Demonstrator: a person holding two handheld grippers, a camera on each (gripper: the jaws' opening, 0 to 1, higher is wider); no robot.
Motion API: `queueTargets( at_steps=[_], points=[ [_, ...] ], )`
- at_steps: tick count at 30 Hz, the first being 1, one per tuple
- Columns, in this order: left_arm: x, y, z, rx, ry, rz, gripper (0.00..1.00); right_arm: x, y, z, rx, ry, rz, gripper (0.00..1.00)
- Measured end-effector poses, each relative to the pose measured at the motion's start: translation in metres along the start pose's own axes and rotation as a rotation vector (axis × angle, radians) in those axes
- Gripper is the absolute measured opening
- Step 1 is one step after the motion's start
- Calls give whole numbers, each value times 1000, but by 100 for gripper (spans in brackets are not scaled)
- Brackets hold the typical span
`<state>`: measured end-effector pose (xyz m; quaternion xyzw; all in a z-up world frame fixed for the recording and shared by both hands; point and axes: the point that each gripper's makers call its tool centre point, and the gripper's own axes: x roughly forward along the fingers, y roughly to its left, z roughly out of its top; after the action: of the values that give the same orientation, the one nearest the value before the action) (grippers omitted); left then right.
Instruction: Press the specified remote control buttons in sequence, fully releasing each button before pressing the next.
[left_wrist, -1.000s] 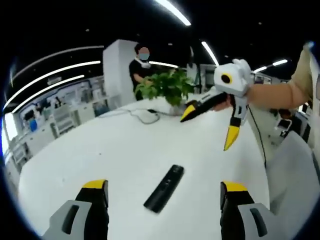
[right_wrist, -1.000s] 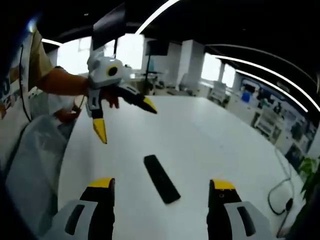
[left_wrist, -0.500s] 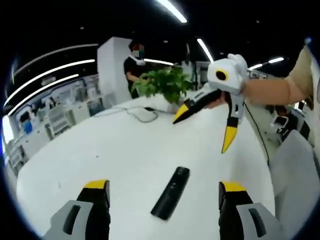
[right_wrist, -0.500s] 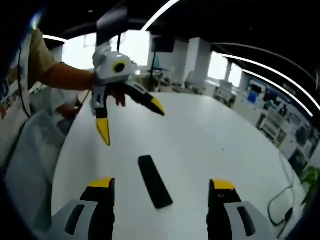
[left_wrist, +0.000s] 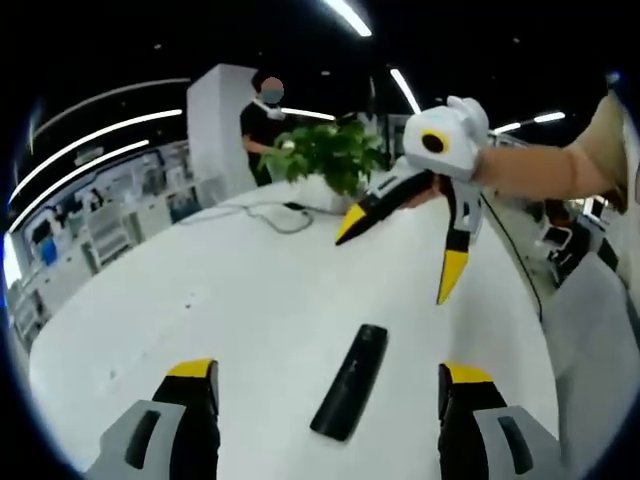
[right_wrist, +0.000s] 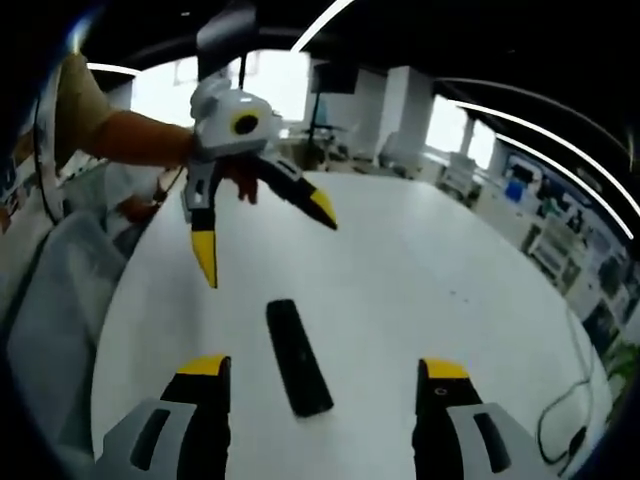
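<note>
A black remote control (left_wrist: 351, 380) lies flat on the white table (left_wrist: 220, 300), between and just beyond my left gripper (left_wrist: 330, 385), whose yellow-tipped jaws stand wide open. Above and beyond the remote hangs my right gripper (left_wrist: 395, 255), open, with nothing between its jaws. In the right gripper view the remote control (right_wrist: 296, 356) lies between the open jaws of my right gripper (right_wrist: 320, 380). There the left gripper (right_wrist: 265, 240) hovers open over the table past the remote's far end.
A potted green plant (left_wrist: 330, 160) and a black cable (left_wrist: 265, 215) sit at the table's far side, with a person standing behind. A grey chair (right_wrist: 50, 300) stands by the table edge, under the person's arm (right_wrist: 130, 140). Office desks lie beyond.
Both views have shifted slightly with the hands. The remote now sits a little closer and more central between each gripper's jaws. Both grippers stay open.
</note>
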<state>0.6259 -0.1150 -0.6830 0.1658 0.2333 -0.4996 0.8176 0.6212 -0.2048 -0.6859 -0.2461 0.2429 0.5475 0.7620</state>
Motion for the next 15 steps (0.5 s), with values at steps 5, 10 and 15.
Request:
queueTargets(
  at_steps=[5,10,15],
  points=[
    [4,4,-3,-2,11,-9,93,5,-1,-4,-4,15,15,72],
    [9,4,-8,7,33,-33,93,10,0,-7,-13,31,34,70],
    [15,4,-13,9,55,-41,92,17,0,-12,-25,55,56,69]
  ],
)
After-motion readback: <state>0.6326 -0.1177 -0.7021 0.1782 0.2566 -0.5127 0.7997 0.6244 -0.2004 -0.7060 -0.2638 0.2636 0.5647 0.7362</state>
